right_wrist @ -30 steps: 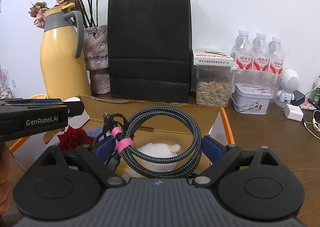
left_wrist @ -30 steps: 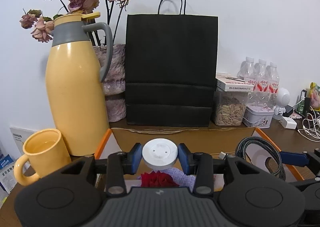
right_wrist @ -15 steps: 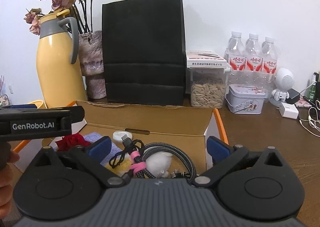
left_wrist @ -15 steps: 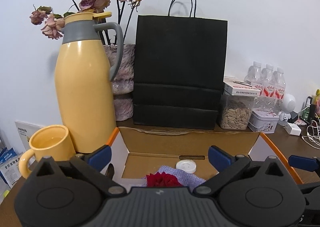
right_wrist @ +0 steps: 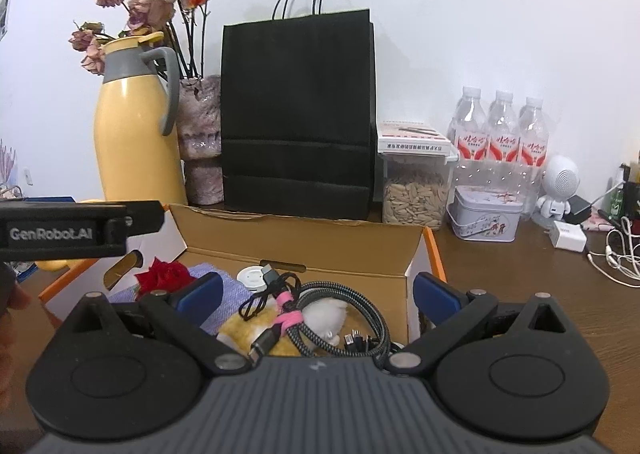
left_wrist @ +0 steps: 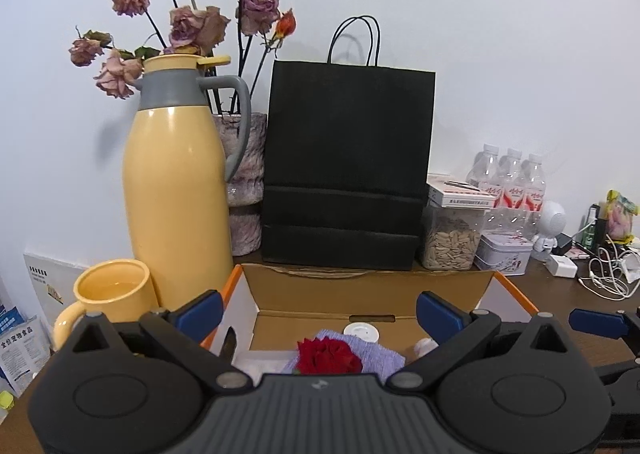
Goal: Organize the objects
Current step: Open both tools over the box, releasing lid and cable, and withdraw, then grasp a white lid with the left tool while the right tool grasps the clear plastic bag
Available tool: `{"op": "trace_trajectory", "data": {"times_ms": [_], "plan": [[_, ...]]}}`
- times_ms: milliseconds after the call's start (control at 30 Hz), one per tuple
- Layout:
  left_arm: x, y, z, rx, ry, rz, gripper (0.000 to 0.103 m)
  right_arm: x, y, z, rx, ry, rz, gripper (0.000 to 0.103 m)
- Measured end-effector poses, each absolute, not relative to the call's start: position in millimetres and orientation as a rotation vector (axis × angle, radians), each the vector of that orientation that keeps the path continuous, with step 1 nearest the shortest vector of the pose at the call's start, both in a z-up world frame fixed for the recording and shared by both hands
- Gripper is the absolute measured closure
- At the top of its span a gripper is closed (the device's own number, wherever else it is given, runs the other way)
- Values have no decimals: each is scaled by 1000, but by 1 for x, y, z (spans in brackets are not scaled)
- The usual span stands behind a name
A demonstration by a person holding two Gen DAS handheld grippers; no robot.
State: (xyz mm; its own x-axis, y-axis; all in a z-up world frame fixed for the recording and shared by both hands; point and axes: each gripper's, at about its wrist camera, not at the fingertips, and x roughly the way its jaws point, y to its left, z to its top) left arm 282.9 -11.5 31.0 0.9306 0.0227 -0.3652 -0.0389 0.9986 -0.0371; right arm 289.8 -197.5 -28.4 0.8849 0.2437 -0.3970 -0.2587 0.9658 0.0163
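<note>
Both grippers, left (left_wrist: 318, 312) and right (right_wrist: 318, 292), have fingers spread wide, empty; disc (left_wrist: 361, 333) and cable (right_wrist: 340, 306) lie in the box (right_wrist: 304, 244).

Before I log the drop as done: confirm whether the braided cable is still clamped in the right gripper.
No: the right gripper stands wide open, and the braided cable lies loose in the cardboard box on the plush toy.

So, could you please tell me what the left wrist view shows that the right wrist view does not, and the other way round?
Only the left wrist view shows the whole yellow ceramic mug beside the thermos. Only the right wrist view shows the coiled grey braided cable with its pink tie, lying on a white-and-orange plush toy. Both show the open cardboard box, the red rose, the round white cap and the black paper bag.
</note>
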Motion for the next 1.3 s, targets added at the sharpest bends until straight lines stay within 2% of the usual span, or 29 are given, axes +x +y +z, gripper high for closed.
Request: {"op": "trace_trajectory", "data": {"times_ms": [433,1300], "plan": [[217,-9,23,-19,330,-34,0,233,-207,-36,-56,381,270,0],[122,4,-36,32,454,-11,0,145,-215,-77,-43,475,287,0]]}}
